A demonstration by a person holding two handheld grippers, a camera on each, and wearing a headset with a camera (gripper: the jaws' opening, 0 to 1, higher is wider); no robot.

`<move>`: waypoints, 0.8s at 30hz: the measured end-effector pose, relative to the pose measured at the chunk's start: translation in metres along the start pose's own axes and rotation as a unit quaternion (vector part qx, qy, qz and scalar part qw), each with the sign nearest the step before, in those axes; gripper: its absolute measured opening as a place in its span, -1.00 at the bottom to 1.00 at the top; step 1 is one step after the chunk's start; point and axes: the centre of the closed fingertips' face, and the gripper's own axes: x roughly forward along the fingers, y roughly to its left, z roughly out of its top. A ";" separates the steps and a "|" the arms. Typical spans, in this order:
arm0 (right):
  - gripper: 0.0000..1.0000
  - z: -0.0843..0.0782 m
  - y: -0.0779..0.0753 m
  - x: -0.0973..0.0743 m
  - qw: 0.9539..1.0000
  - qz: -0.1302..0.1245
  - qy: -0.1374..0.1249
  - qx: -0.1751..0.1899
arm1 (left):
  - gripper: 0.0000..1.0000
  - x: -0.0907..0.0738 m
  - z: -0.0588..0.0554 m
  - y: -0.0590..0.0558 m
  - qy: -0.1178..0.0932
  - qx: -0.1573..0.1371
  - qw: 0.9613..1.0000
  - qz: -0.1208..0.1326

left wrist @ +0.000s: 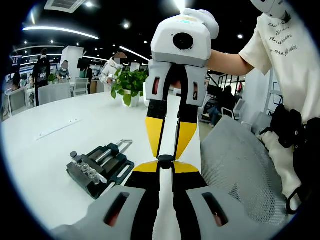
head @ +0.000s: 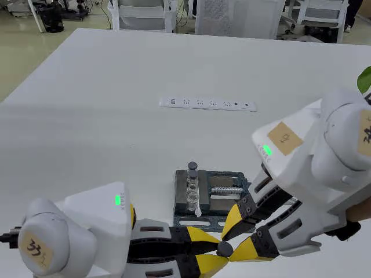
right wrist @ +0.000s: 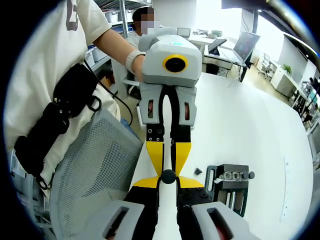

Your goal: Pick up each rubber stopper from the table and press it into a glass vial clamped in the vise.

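White table [head: 116, 87] (a power strip [head: 207, 104] lies mid-top) amid office chairs [head: 142, 13].

- Two grippers: left gripper [head: 218, 251], right gripper [head: 228, 247].
- One vise [head: 220, 202].
- Two stoppers: held stopper [head: 223, 249], and top stopper [head: 192, 166] at its 11 o'clock.
- One row of glass vials [head: 192, 194], too blurry to count.
- One power strip [head: 207, 104].

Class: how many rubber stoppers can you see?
3. The held stopper sits between the left hand-held gripper and right hand-held gripper tips; a seated stopper tops the end vial in the vise; a loose dark piece, likely a stopper, lies on the table. Others may be hidden.
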 end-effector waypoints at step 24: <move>-0.79 0.000 0.003 0.006 0.999 0.014 0.027 -0.025 | -0.91 -0.001 -0.005 -0.005 0.010 0.000 1.000 -0.007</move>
